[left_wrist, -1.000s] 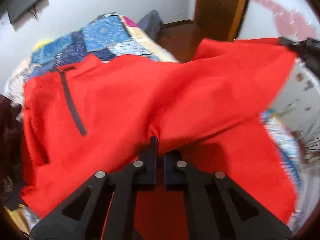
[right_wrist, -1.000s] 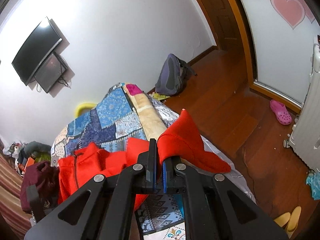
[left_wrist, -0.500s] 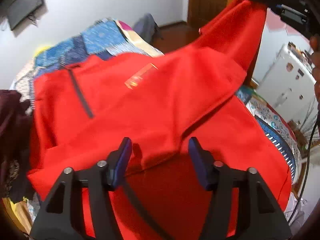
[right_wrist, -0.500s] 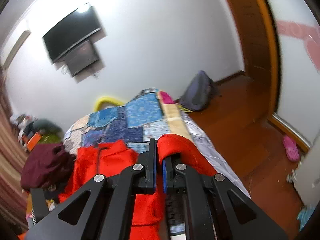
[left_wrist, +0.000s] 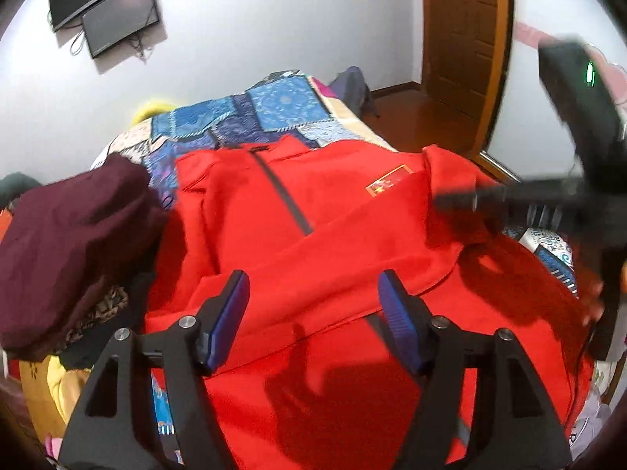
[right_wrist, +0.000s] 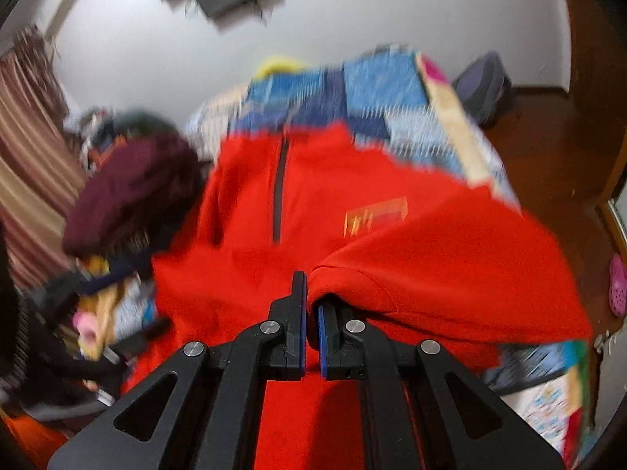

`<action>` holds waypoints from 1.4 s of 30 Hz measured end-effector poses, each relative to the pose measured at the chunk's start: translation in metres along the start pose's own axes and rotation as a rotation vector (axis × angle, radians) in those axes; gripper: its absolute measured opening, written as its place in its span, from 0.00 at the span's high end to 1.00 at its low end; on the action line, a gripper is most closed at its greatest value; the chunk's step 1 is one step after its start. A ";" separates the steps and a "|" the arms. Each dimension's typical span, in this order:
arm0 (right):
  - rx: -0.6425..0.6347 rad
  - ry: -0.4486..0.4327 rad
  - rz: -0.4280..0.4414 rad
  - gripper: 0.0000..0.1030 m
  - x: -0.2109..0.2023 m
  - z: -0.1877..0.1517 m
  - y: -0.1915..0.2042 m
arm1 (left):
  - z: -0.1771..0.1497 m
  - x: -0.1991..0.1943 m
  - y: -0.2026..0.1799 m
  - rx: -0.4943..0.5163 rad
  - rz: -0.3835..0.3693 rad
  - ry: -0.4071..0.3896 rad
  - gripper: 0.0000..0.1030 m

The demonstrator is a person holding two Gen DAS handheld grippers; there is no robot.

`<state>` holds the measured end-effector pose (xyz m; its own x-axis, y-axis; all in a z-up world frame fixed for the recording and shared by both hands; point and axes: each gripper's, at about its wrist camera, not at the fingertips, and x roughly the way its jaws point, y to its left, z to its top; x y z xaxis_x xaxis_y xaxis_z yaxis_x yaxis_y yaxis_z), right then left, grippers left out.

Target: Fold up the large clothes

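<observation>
Red zip-neck top (left_wrist: 333,235) lies folded over — flag patch (left_wrist: 389,185) showing.

Bright indoor light; right view motion-blurred, edges fisheye-warped.

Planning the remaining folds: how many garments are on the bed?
2 clearly: the red jacket spread mid-bed, and a maroon garment heaped left of it. More clothes may be hidden beneath that heap.

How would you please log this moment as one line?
left gripper: open above red jacket | right gripper: shut on red jacket, folding over | surface: bed
</observation>
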<state>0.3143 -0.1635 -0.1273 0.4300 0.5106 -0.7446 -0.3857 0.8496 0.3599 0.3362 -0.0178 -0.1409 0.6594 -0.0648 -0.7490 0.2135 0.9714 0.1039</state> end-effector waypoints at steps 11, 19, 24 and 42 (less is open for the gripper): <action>0.081 0.189 0.027 0.82 0.008 -0.018 -0.017 | -0.016 0.013 0.019 -0.054 0.012 0.037 0.34; 0.116 0.093 0.020 0.56 -0.050 -0.021 -0.028 | -0.015 0.011 0.017 -0.052 0.019 0.017 0.34; 0.328 -0.006 -0.010 0.48 -0.074 -0.017 -0.079 | -0.013 0.010 0.017 -0.056 0.033 0.000 0.34; 0.796 -0.052 0.000 0.50 -0.024 -0.044 -0.188 | -0.017 0.015 0.026 -0.128 -0.004 0.024 0.34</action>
<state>0.3408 -0.3410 -0.2018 0.4751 0.4998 -0.7242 0.3043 0.6789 0.6682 0.3395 0.0104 -0.1605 0.6410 -0.0647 -0.7648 0.1213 0.9925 0.0177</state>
